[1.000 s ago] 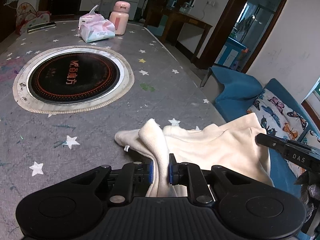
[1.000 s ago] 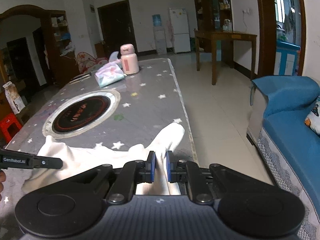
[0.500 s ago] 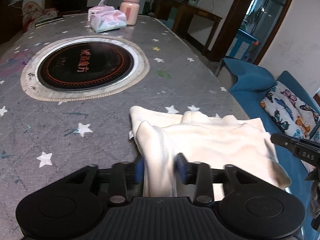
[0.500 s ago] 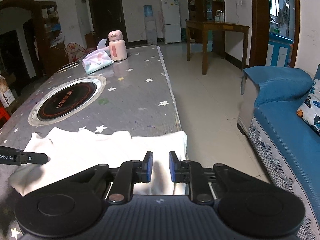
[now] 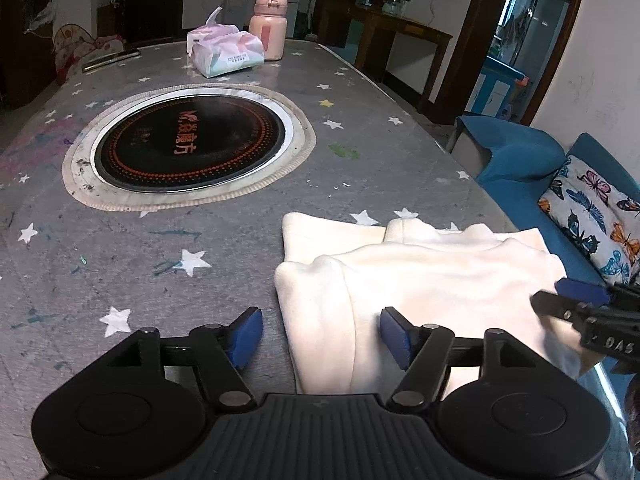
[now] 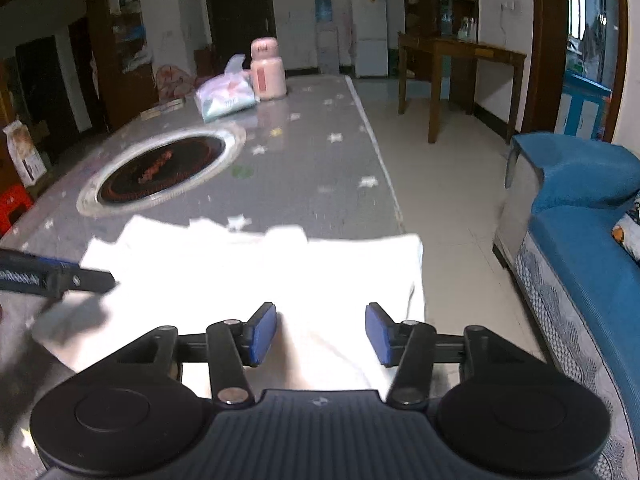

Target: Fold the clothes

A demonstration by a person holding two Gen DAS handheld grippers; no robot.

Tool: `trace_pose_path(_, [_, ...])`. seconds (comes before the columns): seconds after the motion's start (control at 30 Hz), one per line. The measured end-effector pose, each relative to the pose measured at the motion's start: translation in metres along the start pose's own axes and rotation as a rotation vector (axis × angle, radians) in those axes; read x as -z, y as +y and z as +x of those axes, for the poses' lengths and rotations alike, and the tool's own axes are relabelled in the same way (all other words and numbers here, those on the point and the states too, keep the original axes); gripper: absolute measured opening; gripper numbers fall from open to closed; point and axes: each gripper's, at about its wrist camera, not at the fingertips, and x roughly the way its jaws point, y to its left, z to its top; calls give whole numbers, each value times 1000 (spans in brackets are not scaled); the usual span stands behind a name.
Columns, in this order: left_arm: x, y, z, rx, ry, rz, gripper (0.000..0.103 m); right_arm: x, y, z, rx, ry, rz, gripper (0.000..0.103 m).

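A cream-white garment (image 5: 420,280) lies folded on the grey star-patterned table (image 5: 200,248), near its right edge; it also shows in the right wrist view (image 6: 260,280). My left gripper (image 5: 320,338) is open, its blue pads either side of the garment's near left fold, holding nothing. My right gripper (image 6: 320,334) is open over the garment's near right part, holding nothing. The right gripper's fingers (image 5: 580,304) show at the right of the left wrist view. The left gripper's fingers (image 6: 60,278) show at the left of the right wrist view.
A round black induction cooktop (image 5: 188,148) is set in the table's middle. A tissue pack (image 5: 226,54) and a pink flask (image 5: 268,26) stand at the far end. A blue sofa (image 6: 580,240) with a butterfly cushion (image 5: 592,216) stands right of the table's edge.
Both grippers have opened and let go of the garment. It now lies flat and folded on the table, and both grippers have drawn back a little.
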Motion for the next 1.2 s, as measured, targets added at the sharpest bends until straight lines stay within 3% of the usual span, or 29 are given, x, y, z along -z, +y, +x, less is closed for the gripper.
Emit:
trace_pose_path(0.17, [-1,2,0,-20,-5,12,74,-4,3,1,4,8,-9,51])
trace_pose_path(0.47, [-6,8,-1,-34,-5,0,82,-41,14,14,-47,-18,-23,49])
trace_pose_path(0.77, [-5,10,4,-36,4,8,86,-40,23,57,15,42,-50,46])
trace_pose_path(0.9, [-4,10,4,-39,7,8,86,-42,24,54,16,28,-50,46])
trace_pose_path(1.17, [3,8,-6,-47,-9,23,92,-33,26,29,-10,13,-59,60])
trace_pose_path(1.2, [5,7,-8,-46,-11,25,93,-29,27,24,-14,13,-59,67])
